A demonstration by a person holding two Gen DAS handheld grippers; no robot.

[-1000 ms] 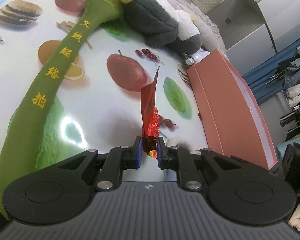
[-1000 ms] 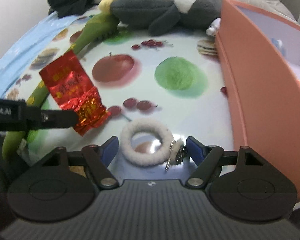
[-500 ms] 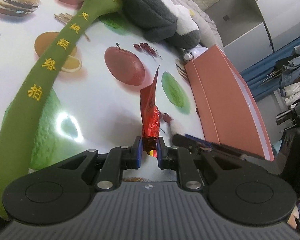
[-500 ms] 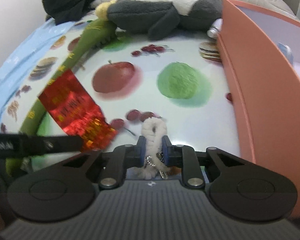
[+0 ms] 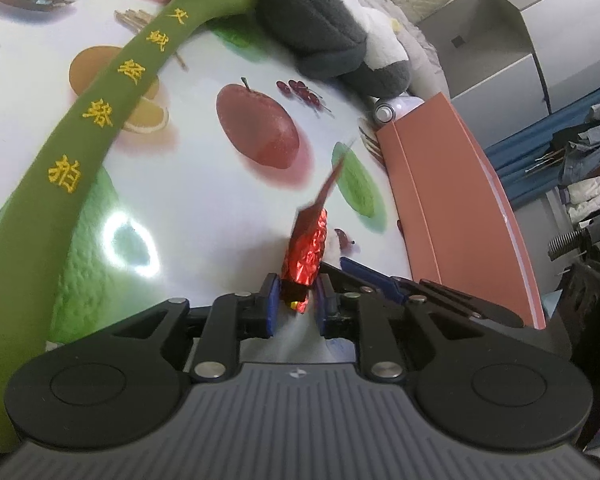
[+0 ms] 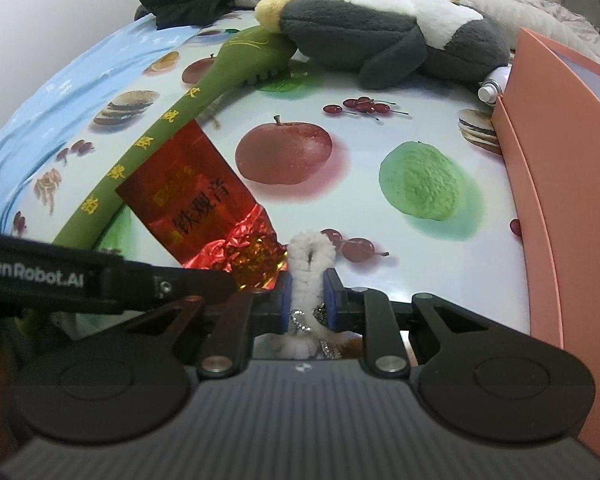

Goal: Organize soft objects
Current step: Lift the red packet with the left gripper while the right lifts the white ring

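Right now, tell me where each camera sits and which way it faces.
Left wrist: on the left gripper, looking down at the table; its jaws, just opening, have the red packet between them.
Right wrist: on the right gripper, looking down at the table; its jaws have just closed on the white ring; the left gripper pokes in.
Shared: packet, green plush stick, penguin toy, pink box.

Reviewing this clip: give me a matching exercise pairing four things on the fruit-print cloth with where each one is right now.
1. crinkled red foil packet
2. fluffy white hair tie
3. grey and white plush penguin
4. small white bottle

A. lying at the cloth's far edge
B. between the left hand-held gripper's jaws
C. against the pink box's far corner
D. pinched in the right hand-held gripper

Pairs: 1-B, 2-D, 3-A, 4-C
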